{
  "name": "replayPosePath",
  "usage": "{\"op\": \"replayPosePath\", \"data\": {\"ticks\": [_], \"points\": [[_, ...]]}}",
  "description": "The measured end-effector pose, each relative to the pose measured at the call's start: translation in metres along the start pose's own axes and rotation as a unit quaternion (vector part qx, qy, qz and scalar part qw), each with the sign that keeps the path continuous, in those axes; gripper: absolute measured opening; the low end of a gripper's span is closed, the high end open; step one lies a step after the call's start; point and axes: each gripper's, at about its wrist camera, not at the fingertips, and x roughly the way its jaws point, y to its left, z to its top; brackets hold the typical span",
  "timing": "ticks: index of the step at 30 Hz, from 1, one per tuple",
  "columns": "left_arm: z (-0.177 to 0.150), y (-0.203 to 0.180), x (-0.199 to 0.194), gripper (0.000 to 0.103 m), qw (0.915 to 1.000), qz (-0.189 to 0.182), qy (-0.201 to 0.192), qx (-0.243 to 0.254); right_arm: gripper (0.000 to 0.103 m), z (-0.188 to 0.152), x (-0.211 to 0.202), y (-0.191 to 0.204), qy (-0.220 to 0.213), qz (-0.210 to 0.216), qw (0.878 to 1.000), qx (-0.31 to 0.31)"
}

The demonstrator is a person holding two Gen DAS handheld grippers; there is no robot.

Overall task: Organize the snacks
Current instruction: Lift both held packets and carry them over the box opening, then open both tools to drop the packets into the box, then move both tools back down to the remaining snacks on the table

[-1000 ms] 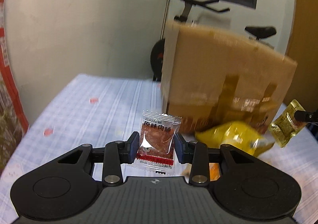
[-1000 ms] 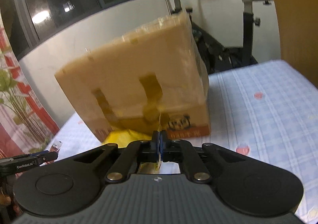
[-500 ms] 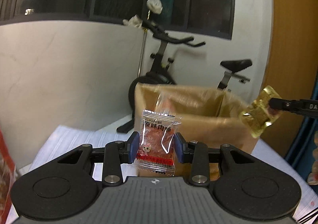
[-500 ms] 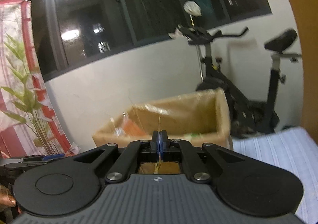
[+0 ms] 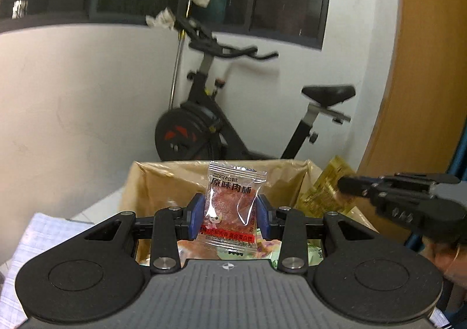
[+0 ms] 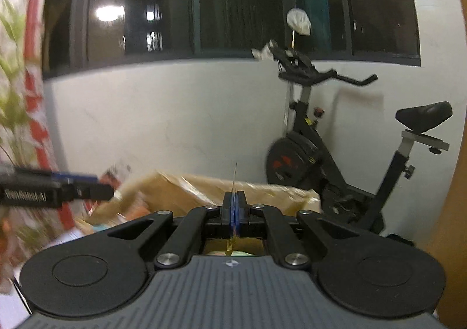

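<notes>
My left gripper (image 5: 227, 212) is shut on a clear packet of red dried meat (image 5: 230, 209) and holds it upright over the open cardboard box (image 5: 163, 183). Several snack packs lie inside the box. My right gripper (image 6: 234, 206) is shut on a thin yellow-gold packet (image 6: 233, 183), seen edge-on between the blue pads. In the left wrist view that gold packet (image 5: 321, 191) hangs over the box's right rim, held by the right gripper (image 5: 347, 185). The left gripper (image 6: 99, 191) shows at the left of the right wrist view, above the box (image 6: 262, 191).
An exercise bike (image 5: 216, 124) stands behind the box against the white wall. A checked tablecloth (image 5: 38, 232) shows at lower left. A wooden panel (image 5: 423, 66) is at the right. A red patterned curtain (image 6: 26, 95) hangs at the left.
Both grippers have risen from the table and moved forward over the open box, each still holding its packet. The box top, first out of view, now lies below the fingers.
</notes>
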Motion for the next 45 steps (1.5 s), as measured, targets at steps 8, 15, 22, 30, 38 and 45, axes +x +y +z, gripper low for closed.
{"op": "replayPosePath", "data": {"ticks": [8,15,22,30,38,45], "points": [[-0.007,-0.006,0.052,0.040,0.9984,0.006,0.055,0.008,0.001,-0.025,0.048,-0.009,0.073,-0.028,0.997,-0.019],[-0.004,0.002,0.070,0.056,0.9974,0.042,0.059,-0.002,0.004,-0.031,0.062,-0.013,0.099,-0.035,0.994,-0.015],[0.001,0.014,0.051,0.063,0.9972,0.049,0.052,-0.022,0.028,-0.025,0.051,-0.014,0.090,-0.011,0.996,-0.002],[0.005,0.022,0.007,0.065,0.9974,0.053,0.034,-0.034,0.031,-0.016,0.027,-0.016,0.074,0.009,0.997,0.036],[-0.004,0.030,-0.042,0.071,0.9981,0.051,0.025,-0.023,0.044,-0.016,0.003,-0.009,0.073,0.025,0.995,0.058],[-0.022,0.042,-0.076,0.080,0.9981,0.050,0.029,-0.023,0.060,-0.020,-0.017,0.002,0.071,0.042,0.995,0.059]]}}
